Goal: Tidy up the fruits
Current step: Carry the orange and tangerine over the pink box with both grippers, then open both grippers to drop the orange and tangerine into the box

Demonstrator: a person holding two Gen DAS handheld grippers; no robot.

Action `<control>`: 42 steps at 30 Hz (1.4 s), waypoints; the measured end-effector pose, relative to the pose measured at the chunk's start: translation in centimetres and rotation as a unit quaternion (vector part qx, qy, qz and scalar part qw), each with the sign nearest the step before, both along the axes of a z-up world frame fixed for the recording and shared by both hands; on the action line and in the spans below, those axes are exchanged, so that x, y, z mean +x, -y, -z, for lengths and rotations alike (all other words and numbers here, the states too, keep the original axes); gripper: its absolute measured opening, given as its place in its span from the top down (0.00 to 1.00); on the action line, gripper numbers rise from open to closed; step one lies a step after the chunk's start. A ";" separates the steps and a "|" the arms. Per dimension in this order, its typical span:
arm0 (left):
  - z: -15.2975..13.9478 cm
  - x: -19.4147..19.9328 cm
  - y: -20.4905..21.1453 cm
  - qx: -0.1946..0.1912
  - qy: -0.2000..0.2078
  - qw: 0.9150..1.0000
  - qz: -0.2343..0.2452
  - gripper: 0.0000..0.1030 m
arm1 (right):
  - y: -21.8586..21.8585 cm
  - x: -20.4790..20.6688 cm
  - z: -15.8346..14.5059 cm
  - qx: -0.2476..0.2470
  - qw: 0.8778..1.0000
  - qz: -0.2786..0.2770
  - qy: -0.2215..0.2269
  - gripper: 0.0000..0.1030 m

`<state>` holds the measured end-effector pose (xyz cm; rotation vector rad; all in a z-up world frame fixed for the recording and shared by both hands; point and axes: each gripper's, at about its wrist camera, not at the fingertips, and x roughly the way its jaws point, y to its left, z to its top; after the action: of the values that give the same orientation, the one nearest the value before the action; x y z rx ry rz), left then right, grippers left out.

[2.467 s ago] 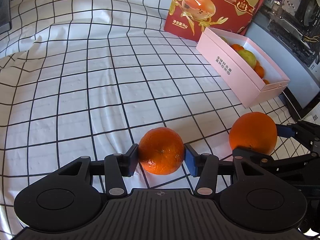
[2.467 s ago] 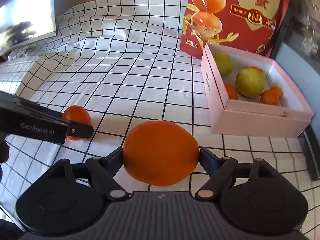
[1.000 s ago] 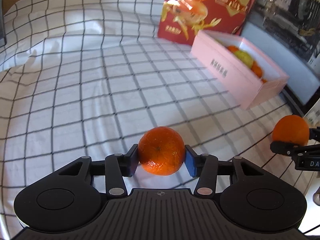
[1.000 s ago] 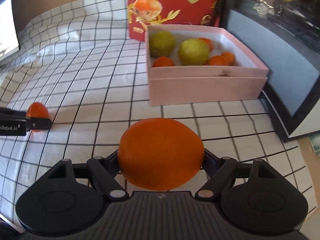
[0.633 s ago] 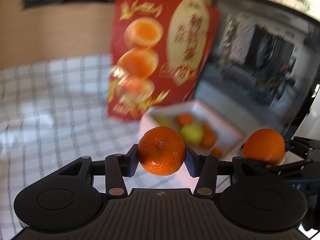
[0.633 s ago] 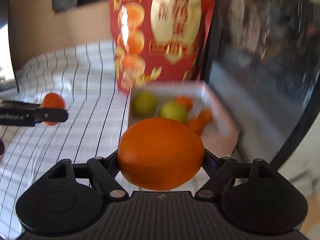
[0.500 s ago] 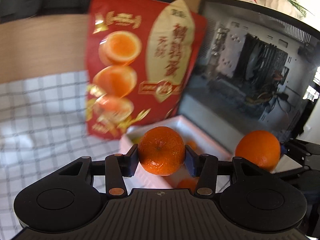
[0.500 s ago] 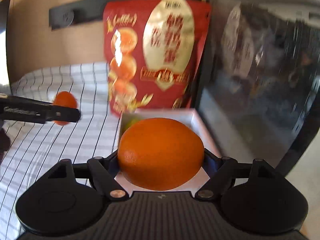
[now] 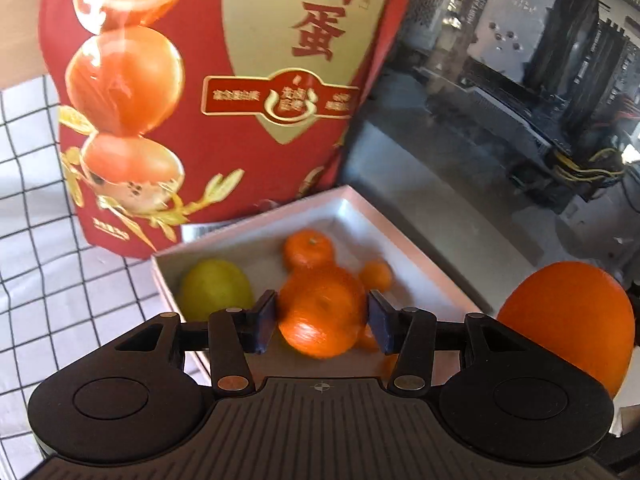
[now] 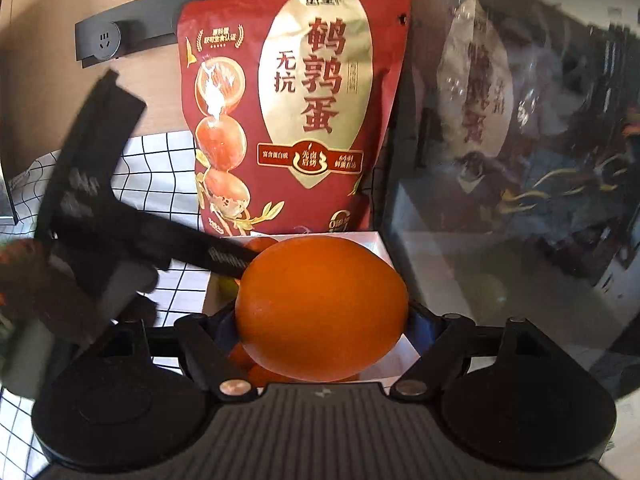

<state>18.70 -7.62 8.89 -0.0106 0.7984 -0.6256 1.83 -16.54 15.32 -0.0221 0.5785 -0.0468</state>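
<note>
Lime (image 9: 216,289) visible, hidden behind orange (image 10: 322,308)

We have both wrist views looking forward along the fingers, close over the pink box (image 9: 412,240), facing the red bag (image 9: 224,80) behind it. Left view tilts down into the box; right view sits more level, taking in the whole bag (image 10: 296,112). Shared: box (image 10: 380,246), bag, checked cloth (image 9: 36,216)
</note>
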 end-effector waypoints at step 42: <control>0.7 -13.8 -18.7 -0.072 -0.030 0.991 -0.109 0.49 | 2.3 12.0 7.2 0.029 0.994 0.071 -0.084 0.22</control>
<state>4.95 11.09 8.15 -0.2459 0.7966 -0.4762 13.86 -18.83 8.10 0.0729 0.7485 -0.1671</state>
